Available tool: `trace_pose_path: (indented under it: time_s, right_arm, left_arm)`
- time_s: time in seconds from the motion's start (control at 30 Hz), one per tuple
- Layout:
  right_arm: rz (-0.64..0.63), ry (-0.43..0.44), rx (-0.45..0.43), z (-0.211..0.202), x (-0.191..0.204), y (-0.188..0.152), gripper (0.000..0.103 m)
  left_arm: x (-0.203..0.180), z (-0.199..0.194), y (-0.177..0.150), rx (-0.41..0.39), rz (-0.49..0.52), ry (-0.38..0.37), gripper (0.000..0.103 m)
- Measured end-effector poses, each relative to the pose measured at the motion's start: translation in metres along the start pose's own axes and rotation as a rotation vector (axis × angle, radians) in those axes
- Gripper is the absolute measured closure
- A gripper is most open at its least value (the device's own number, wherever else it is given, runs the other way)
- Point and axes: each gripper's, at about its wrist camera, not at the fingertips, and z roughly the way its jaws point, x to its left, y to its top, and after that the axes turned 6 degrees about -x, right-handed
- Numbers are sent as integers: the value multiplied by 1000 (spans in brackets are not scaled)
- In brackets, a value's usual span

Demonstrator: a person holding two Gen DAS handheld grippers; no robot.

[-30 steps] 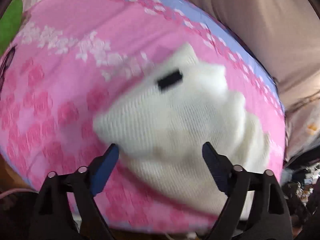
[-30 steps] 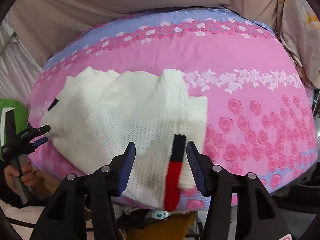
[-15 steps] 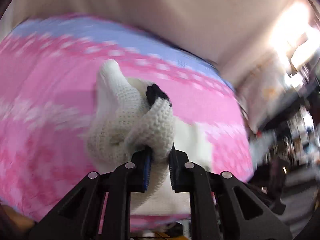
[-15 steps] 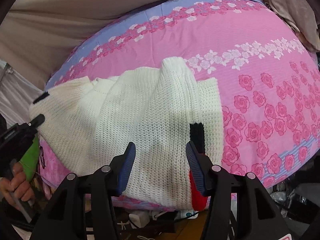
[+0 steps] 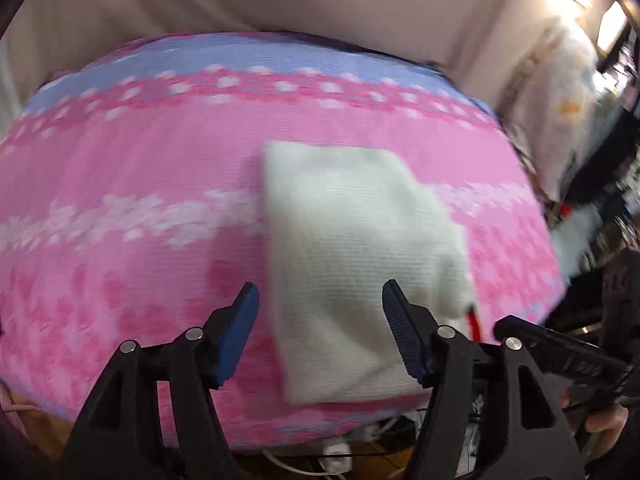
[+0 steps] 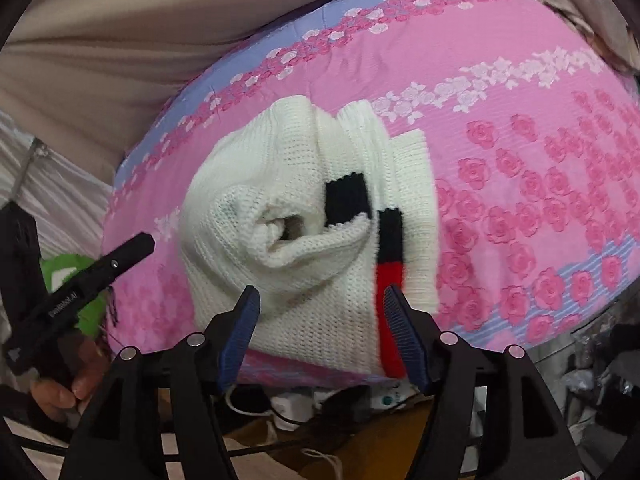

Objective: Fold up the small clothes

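Note:
A white knit sweater (image 5: 360, 248) lies folded on the pink floral cloth (image 5: 120, 184). My left gripper (image 5: 320, 316) hovers above its near edge, jaws opening, pads clear of the knit. In the right wrist view the sweater (image 6: 288, 160) shows a rolled sleeve laid across its middle, with black and red stripes (image 6: 388, 252) on its right side. My right gripper (image 6: 322, 316) is over the sweater's front edge, jaws opening, the knit below them and not pinched. One black finger of the left gripper (image 6: 120, 256) shows at the left, held by a hand (image 6: 60, 392).
A beige curtain (image 6: 120, 40) hangs behind the pink cloth (image 6: 520, 140). Cables and a power strip (image 6: 288, 404) lie below the front edge. A green object (image 6: 64, 272) sits at the left. Dark clutter (image 5: 600, 168) stands to the right of the cloth.
The left gripper shut on the black-tipped sleeve, carried it up and over the sweater, then let go. The sweater now lies folded narrower. The right gripper's jaws stand wider.

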Motion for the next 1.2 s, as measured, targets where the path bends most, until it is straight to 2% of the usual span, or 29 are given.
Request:
trace_pose_path:
  time_s: [0.03, 0.1, 0.2, 0.27, 0.3, 0.4, 0.43, 0.5, 0.57, 0.6, 0.67, 0.7, 0.73, 0.8, 0.83, 0.87, 0.9, 0.97, 1.03, 1.07, 1.1, 1.13, 1.17, 1.2]
  right_arm:
    - [15, 28, 2, 7, 6, 4, 39]
    - [-3, 26, -14, 16, 23, 10, 39]
    - [-124, -61, -17, 46, 48, 20, 40]
    - [-182, -55, 42, 68, 52, 21, 97]
    - [-181, -47, 73, 72, 51, 22, 94]
    - [-169, 37, -34, 11, 63, 28, 95]
    - [-184, 44, -77, -20, 68, 27, 95]
    - [-197, 3, -99, -51, 63, 20, 95]
    - [-229, -147, -40, -37, 43, 3, 95]
    - [-240, -222, 46, -10, 24, -10, 94]
    - [-174, -262, 197, 38, -11, -29, 94]
    - [-118, -260, 197, 43, -20, -33, 93]
    - [-77, -233, 159, 33, -18, -29, 89]
    - [-40, -169, 21, 1, -6, -14, 78]
    - [-40, -150, -27, -9, -3, -7, 58]
    - [-47, -135, -71, -15, -1, 3, 49]
    - [-46, -127, -88, -14, -1, 10, 45]
    - [-3, -88, -71, 5, -10, 28, 45]
    - [52, -44, -16, 33, -16, 35, 45]
    - [68, -18, 13, 49, -16, 32, 49]
    - [77, 0, 39, 61, -15, 31, 75]
    - [77, 6, 67, 72, -12, 31, 89]
    - [68, 10, 64, 69, -4, 27, 89]
    - [35, 20, 15, 54, 10, 28, 90]
  left_arm:
    - [11, 0, 0, 6, -21, 40, 41]
    - [20, 3, -3, 9, -49, 86, 41]
    - [19, 8, -11, 30, -108, 91, 41]
    - [19, 9, -16, 43, -128, 84, 41]
    - [15, 12, -17, 44, -124, 83, 41]
    - [10, -2, -20, 14, -87, 72, 40]
    - [8, -3, -20, 14, -73, 59, 39]
    - [0, -1, -22, 30, -43, 27, 38]
    - [-11, 9, -23, 62, -16, -5, 38]
    - [-16, 14, -23, 72, -6, -16, 38]
    - [-30, 23, -22, 97, 26, -29, 38]
    - [-37, 25, -21, 99, 42, -32, 37]
    - [-43, 26, -20, 93, 57, -38, 32]
    - [-54, 28, -17, 75, 76, -36, 27]
    - [-58, 30, -16, 71, 82, -38, 27]
    - [-62, 33, -15, 76, 92, -36, 27]
    - [-66, 36, -14, 83, 102, -32, 27]
    - [-71, 41, -14, 86, 115, -21, 27]
    - [-73, 43, -13, 88, 119, -17, 27]
    - [-73, 44, -13, 89, 118, -15, 27]
    - [-74, 45, -13, 92, 118, -13, 27]
    - [-73, 46, -13, 96, 120, -9, 27]
    - [-72, 46, -13, 98, 120, -3, 27]
    - [-72, 46, -14, 97, 119, 0, 27]
